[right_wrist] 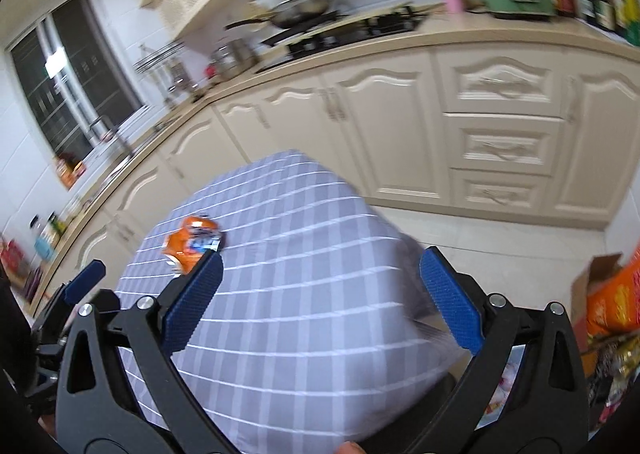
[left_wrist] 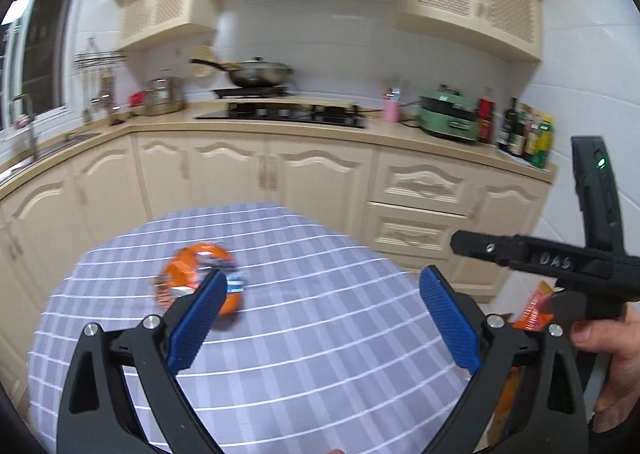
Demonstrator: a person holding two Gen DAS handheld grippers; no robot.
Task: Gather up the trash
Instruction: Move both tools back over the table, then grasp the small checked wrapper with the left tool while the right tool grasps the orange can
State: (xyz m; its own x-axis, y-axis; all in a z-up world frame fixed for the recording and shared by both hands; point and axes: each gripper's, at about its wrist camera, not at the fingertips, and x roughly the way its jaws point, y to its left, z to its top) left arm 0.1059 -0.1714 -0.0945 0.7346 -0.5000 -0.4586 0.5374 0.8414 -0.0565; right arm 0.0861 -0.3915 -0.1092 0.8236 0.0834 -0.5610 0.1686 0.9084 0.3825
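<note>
A crushed orange drink can [left_wrist: 188,278] lies on a table with a grey-and-white checked cloth [left_wrist: 300,334]. It also shows in the right wrist view [right_wrist: 192,240], at the cloth's far left. My left gripper [left_wrist: 322,294] is open and empty above the table, its left blue pad in front of the can. My right gripper [right_wrist: 320,274] is open and empty over the cloth [right_wrist: 288,314], the can beyond its left pad. The right gripper's black body shows at the right of the left wrist view [left_wrist: 560,262], held by a hand.
Cream kitchen cabinets [left_wrist: 320,174] and a counter with a stove [left_wrist: 280,112], wok, green appliance [left_wrist: 448,116] and bottles stand behind the table. An open cardboard box with orange packets [right_wrist: 612,294] sits on the floor at the right. A sink is at the left.
</note>
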